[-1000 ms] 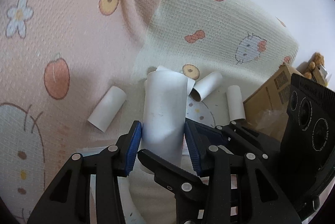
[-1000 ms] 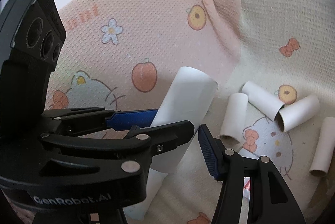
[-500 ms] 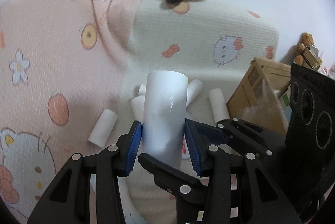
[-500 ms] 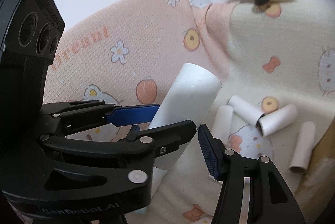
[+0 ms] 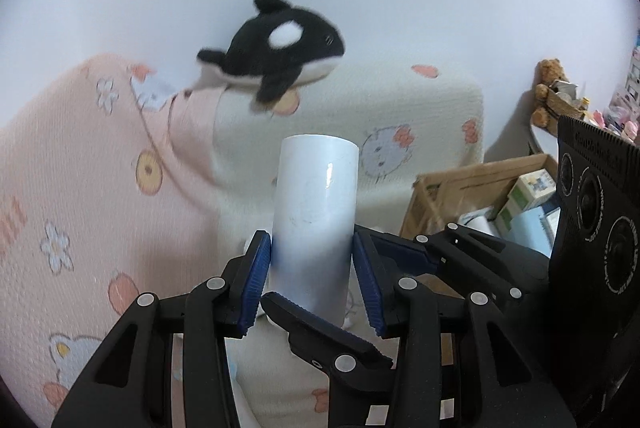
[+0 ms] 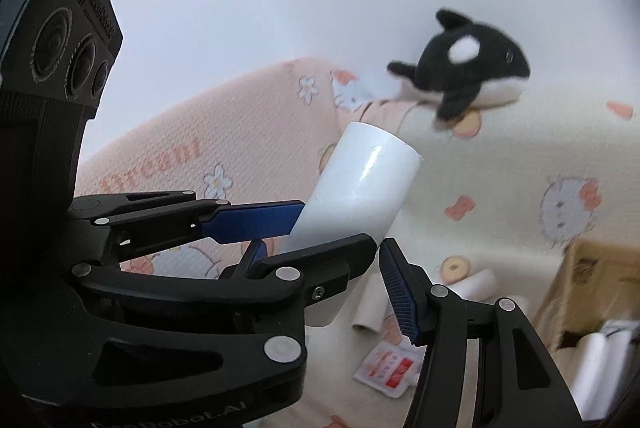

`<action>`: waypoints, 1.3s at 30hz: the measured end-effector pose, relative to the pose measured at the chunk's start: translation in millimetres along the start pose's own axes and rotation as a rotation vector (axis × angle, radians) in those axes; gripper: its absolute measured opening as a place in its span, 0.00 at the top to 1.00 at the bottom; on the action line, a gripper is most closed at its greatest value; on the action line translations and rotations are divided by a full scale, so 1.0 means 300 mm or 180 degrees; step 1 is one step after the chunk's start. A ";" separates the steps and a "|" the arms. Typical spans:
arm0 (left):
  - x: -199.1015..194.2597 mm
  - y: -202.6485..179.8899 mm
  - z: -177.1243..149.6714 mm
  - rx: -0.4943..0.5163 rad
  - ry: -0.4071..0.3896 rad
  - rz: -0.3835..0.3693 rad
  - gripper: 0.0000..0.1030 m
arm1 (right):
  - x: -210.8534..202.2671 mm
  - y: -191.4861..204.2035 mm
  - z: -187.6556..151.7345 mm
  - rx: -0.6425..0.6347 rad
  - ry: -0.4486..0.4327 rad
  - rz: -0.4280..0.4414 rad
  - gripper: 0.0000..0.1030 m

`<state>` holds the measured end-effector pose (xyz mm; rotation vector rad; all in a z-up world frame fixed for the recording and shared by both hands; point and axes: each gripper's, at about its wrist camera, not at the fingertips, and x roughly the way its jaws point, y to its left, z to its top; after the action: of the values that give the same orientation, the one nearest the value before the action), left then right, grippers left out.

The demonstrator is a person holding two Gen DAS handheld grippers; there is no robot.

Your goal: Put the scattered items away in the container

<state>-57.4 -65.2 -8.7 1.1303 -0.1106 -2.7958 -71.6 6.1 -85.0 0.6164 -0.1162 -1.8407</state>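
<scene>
My left gripper (image 5: pixel 312 280) is shut on a large white glossy tube (image 5: pixel 314 211) and holds it upright, lifted above the bed. The same tube shows in the right wrist view (image 6: pixel 356 195), with the left gripper (image 6: pixel 276 228) clamped round it. My right gripper (image 6: pixel 320 288) is open around the tube's lower part, not pressing it. The cardboard box (image 5: pixel 480 183) with packets inside stands at the right, and it shows in the right wrist view (image 6: pixel 592 288). Small white paper rolls (image 6: pixel 370 304) lie on the blanket below.
A black-and-white orca plush (image 5: pixel 276 55) lies at the back of the bed against the white wall. A red-and-white sachet (image 6: pixel 388 368) lies on the cream blanket. The pink patterned blanket (image 5: pixel 80 187) covers the left side. A teddy bear (image 5: pixel 550 87) sits at far right.
Both grippers have risen and tilted up with the white tube. The rolls on the blanket have dropped out of the left view, and the box's inside has come into view.
</scene>
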 end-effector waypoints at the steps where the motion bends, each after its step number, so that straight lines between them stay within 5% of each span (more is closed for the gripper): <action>1: -0.008 -0.009 0.011 0.0005 -0.0016 -0.0008 0.55 | -0.013 -0.001 0.009 -0.0026 -0.0028 -0.0015 0.46; 28: 0.014 -0.385 0.213 0.0504 0.0096 -0.0331 0.55 | -0.316 -0.226 0.127 -0.0108 -0.0253 -0.0560 0.43; 34: 0.074 -0.457 0.201 0.0457 0.0259 -0.0464 0.55 | -0.349 -0.302 0.106 -0.0010 -0.0136 -0.0610 0.41; 39: 0.184 -0.504 0.159 0.0371 0.0657 -0.0650 0.55 | -0.335 -0.367 0.051 0.0056 0.0174 -0.0686 0.41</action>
<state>-143.2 77.7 -29.6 1.5317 -0.1473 -2.8548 -150.2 133.6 -77.3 0.7136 -0.0303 -2.0301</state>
